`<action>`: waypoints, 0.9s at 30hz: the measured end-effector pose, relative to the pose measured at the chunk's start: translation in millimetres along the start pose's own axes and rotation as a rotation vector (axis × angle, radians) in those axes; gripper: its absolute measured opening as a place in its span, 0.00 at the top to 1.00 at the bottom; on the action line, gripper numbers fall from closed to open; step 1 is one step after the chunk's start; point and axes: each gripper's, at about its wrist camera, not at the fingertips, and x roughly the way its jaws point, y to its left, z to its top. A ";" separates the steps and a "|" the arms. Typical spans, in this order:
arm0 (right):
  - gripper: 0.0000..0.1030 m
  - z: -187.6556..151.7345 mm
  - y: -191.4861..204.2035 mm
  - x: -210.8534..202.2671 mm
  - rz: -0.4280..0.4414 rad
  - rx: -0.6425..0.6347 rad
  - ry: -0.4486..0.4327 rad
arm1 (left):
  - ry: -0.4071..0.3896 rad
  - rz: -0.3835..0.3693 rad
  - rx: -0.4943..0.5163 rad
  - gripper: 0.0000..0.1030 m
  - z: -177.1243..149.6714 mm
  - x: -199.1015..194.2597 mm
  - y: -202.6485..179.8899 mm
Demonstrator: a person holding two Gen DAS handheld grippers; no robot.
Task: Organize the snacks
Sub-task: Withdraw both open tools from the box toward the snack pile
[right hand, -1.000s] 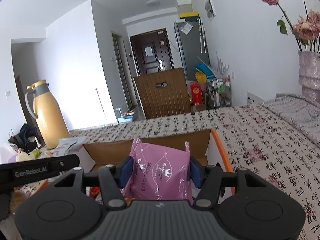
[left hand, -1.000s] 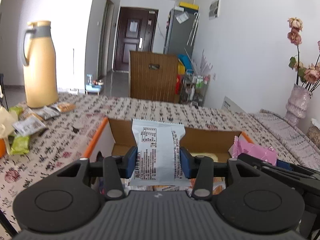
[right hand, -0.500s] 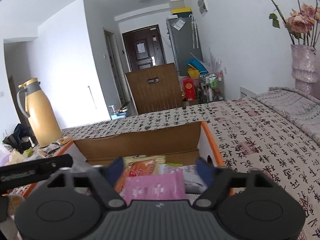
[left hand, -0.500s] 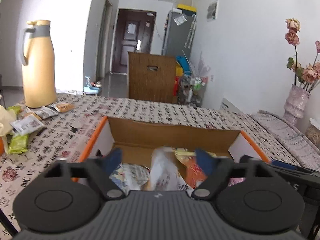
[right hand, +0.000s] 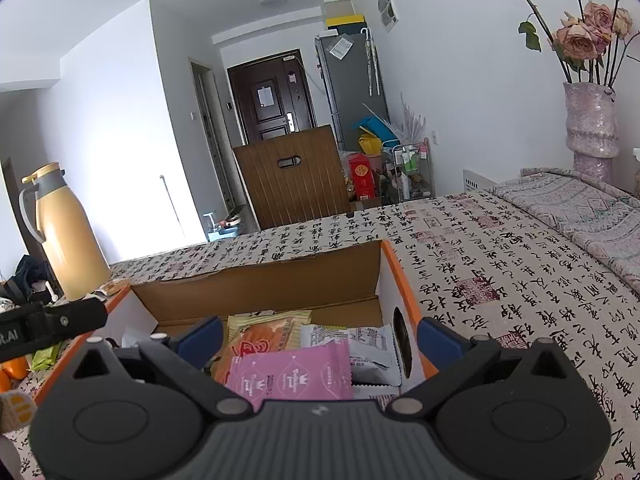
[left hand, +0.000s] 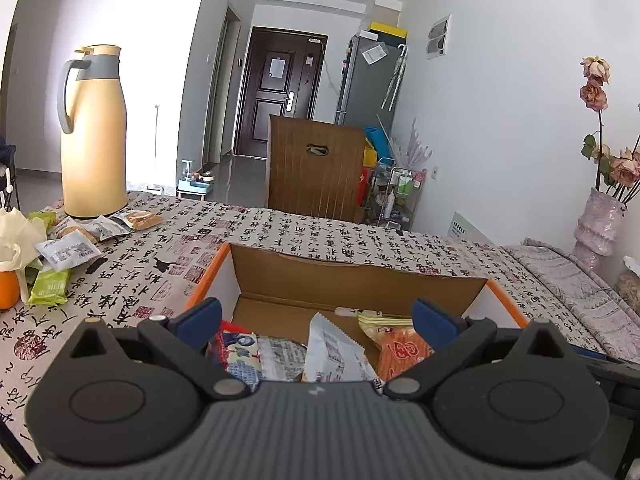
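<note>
Left gripper (left hand: 316,318): jaws opening, wide, nothing pinched, above cardboard box (left hand: 360,280). Right gripper (right hand: 318,338): jaws opening, wide, nothing pinched, above same box. Box contents: white snack packet (left hand: 332,354), pink snack packet (right hand: 292,374), orange packet (right hand: 256,342). Loose packets (left hand: 68,250) lie near yellow thermos jug (left hand: 94,132) on tablecloth (left hand: 320,236).

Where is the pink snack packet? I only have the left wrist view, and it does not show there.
Observer: The pink packet lies flat in the cardboard box, on other snacks. The right gripper has its jaws opening, and no pad presses on the packet.
Operator: What lies next to it?
Observer: A white packet overlaps its far right corner, by the box's right wall.
Operator: Anything notable about that wall?
Observer: It has an oval hand hole.
</note>
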 end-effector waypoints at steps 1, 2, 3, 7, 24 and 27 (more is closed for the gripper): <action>0.00 0.4 0.4 0.1 0.000 0.000 -0.001 | 0.000 0.000 0.002 0.00 0.8 -0.3 -0.5; 0.00 1.1 0.8 -0.2 -0.002 -0.003 -0.003 | -0.003 0.000 0.004 0.00 1.5 -1.6 -1.5; 0.00 2.0 0.9 -0.4 -0.003 -0.005 -0.004 | -0.007 -0.001 0.005 0.00 2.2 -3.7 -3.0; 0.00 4.4 4.1 -1.4 -0.012 -0.019 0.002 | -0.022 -0.007 0.008 0.00 7.2 -14.3 -5.8; 0.00 -10.8 13.4 -52.0 -0.026 -0.074 0.012 | -0.006 0.014 0.033 0.00 -0.6 -63.0 8.4; 0.00 -17.2 14.0 -63.2 -0.028 -0.081 0.017 | 0.006 0.025 0.037 0.00 -5.2 -69.8 14.7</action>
